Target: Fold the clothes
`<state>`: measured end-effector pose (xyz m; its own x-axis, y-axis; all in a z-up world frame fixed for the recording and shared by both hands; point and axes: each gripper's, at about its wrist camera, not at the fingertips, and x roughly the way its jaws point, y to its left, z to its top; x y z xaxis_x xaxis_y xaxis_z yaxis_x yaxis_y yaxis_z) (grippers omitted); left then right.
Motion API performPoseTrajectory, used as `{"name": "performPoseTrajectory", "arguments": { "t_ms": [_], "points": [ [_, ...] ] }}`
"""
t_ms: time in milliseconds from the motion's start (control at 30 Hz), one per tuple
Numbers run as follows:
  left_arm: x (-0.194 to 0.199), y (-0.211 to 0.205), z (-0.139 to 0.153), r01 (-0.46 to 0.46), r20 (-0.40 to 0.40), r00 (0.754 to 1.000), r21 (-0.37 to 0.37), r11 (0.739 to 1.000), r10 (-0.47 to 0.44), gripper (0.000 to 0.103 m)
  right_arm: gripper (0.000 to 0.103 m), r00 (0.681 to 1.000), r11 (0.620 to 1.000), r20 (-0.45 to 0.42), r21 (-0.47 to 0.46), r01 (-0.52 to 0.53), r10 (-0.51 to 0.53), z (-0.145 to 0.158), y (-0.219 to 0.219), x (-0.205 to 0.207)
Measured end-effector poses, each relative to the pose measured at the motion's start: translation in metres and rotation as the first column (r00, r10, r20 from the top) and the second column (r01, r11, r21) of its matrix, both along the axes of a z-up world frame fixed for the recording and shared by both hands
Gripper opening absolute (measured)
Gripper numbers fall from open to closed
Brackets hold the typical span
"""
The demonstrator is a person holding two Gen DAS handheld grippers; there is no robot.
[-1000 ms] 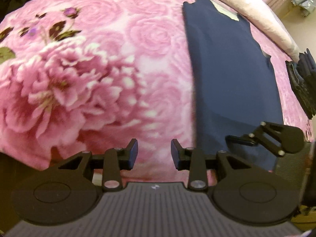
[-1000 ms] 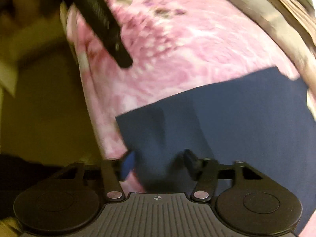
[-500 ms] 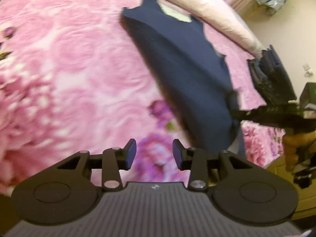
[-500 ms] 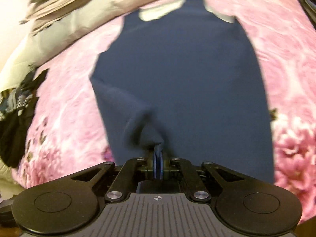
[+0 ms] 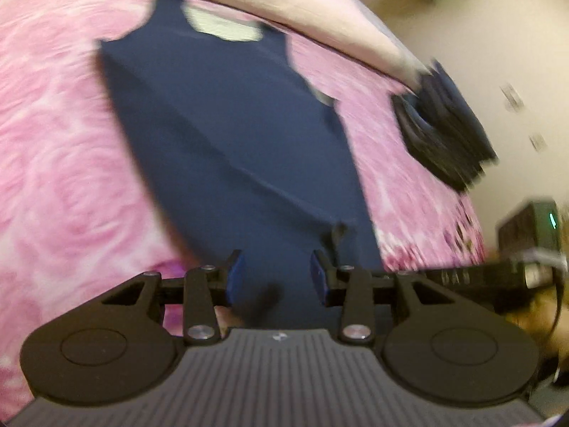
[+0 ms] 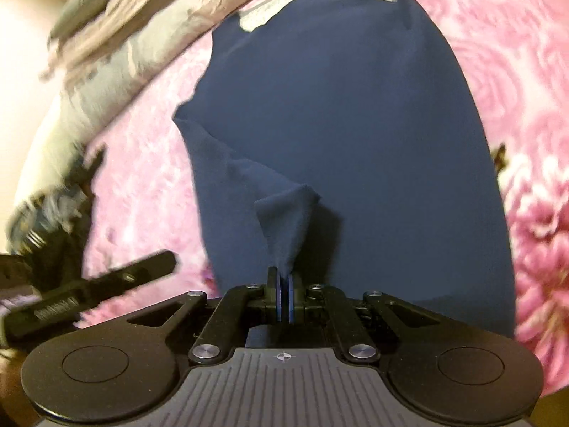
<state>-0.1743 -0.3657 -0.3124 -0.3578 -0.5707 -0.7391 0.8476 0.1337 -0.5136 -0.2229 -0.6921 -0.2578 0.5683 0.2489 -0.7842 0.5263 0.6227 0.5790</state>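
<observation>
Right gripper pinches the navy top; its hem stays hidden.

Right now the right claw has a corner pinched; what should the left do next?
Probably close the open left claw on the navy garment hem lying between its fingers, since the right claw already pinches the other corner.

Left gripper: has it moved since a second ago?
Yes. The left gripper has swung right: its open fingers, then over the pink blanket left of the navy top, now straddle the top's near end.
</observation>
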Motion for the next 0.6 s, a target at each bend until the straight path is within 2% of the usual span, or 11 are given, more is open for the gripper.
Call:
{"name": "performPoseTrajectory", "arguments": {
  "t_ms": [67, 167, 267, 367, 400, 467, 533, 600],
  "points": [
    [-0.017, -0.001, 0.002, 0.085, 0.025, 0.996, -0.001, 0.996, -0.085, 0.035, 0.001, 0.999, 0.997, 0.039, 0.073, 0.031, -0.034, 0.0, -0.006, -0.007],
    [-0.045, 0.002, 0.0, 0.205, 0.073, 0.976, 0.012, 0.979, -0.206, 0.035, 0.002, 0.991, 0.976, 0.101, 0.206, 0.069, -0.091, -0.005, -0.018, -0.012],
    [-0.071, 0.001, -0.007, 0.265, 0.131, 0.955, 0.025, 0.964, -0.266, 0.035, 0.002, 0.986, 0.96, 0.108, 0.266, 0.093, -0.125, -0.009, -0.032, -0.019],
    [-0.09, -0.006, -0.014, 0.266, 0.183, 0.946, 0.04, 0.963, -0.269, 0.035, 0.004, 0.991, 0.975, 0.055, 0.193, 0.108, -0.121, -0.011, -0.04, -0.018],
    [-0.096, -0.008, -0.017, 0.265, 0.204, 0.941, 0.047, 0.963, -0.269, 0.035, 0.015, 0.993, 0.982, 0.039, 0.158, 0.106, -0.114, -0.01, -0.042, -0.019],
    [-0.108, -0.011, -0.02, 0.278, 0.256, 0.924, 0.057, 0.959, -0.283, 0.035, 0.062, 0.995, 0.992, 0.023, 0.082, 0.093, -0.095, -0.006, -0.046, -0.019],
    [-0.119, -0.012, -0.021, 0.307, 0.316, 0.896, 0.065, 0.95, -0.311, 0.035, 0.065, 0.998, 0.998, 0.017, 0.016, 0.06, -0.061, -0.005, -0.045, -0.018],
    [-0.132, -0.011, -0.023, 0.34, 0.39, 0.854, 0.08, 0.937, -0.344, 0.035, 0.065, 1.0, 0.999, 0.007, -0.033, 0.017, -0.017, -0.005, -0.041, -0.016]
  ]
}}
